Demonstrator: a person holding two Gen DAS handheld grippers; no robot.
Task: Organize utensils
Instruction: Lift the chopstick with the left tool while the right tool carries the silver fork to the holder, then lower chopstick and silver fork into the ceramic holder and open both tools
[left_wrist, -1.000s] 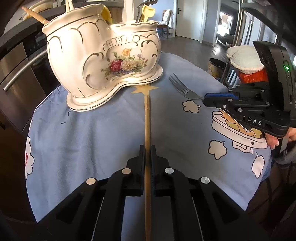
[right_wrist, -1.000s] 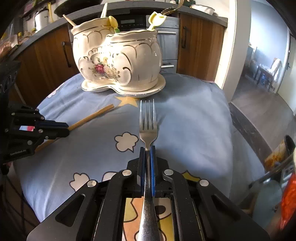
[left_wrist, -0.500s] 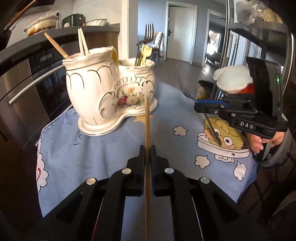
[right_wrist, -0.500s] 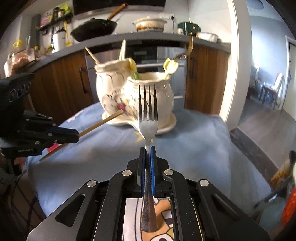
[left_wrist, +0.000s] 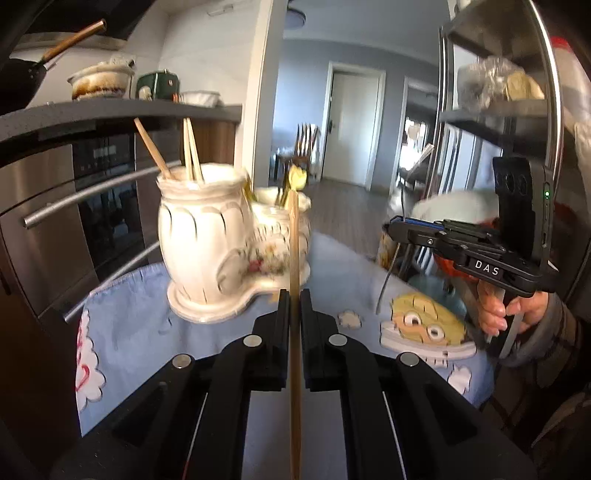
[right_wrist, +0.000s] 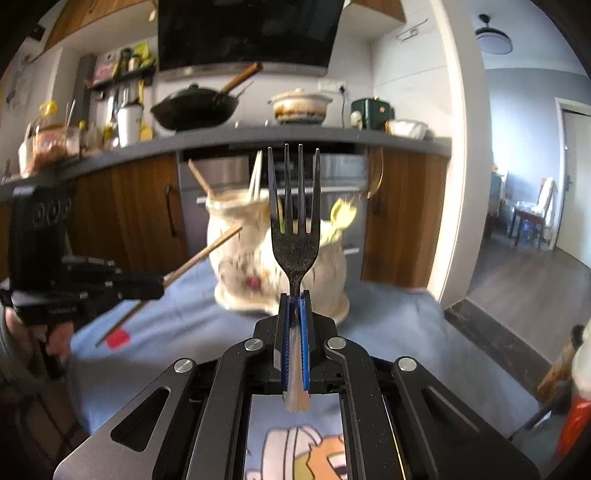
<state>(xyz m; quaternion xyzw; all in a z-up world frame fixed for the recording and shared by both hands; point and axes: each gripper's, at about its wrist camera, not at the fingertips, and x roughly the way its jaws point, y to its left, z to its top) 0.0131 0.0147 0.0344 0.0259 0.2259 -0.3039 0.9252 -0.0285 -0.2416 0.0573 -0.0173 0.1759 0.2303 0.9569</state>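
A white ceramic two-pot utensil holder (left_wrist: 207, 254) (right_wrist: 332, 266) with a flower print stands on the blue cartoon tablecloth (left_wrist: 140, 317). Chopsticks stick out of its taller pot and yellow-handled utensils out of the lower one. My left gripper (left_wrist: 294, 295) (right_wrist: 159, 286) is shut on a wooden chopstick (left_wrist: 293, 251) (right_wrist: 201, 254), lifted off the cloth and pointing at the holder. My right gripper (right_wrist: 294, 297) (left_wrist: 391, 227) is shut on a metal fork (right_wrist: 294, 221), tines up in front of the holder; its handle (left_wrist: 386, 284) hangs below that gripper in the left wrist view.
A built-in oven (left_wrist: 55, 206) with bar handles sits behind the table under a dark counter (right_wrist: 258, 136) carrying a wok, a clay pot and jars. A metal shelf rack (left_wrist: 491, 114) stands to the right. A hand (left_wrist: 495, 306) holds the right gripper.
Both grippers have risen off the table and tilted up. The chopstick and the fork, which lay on the cloth a second ago, now hang in the air before the holder.
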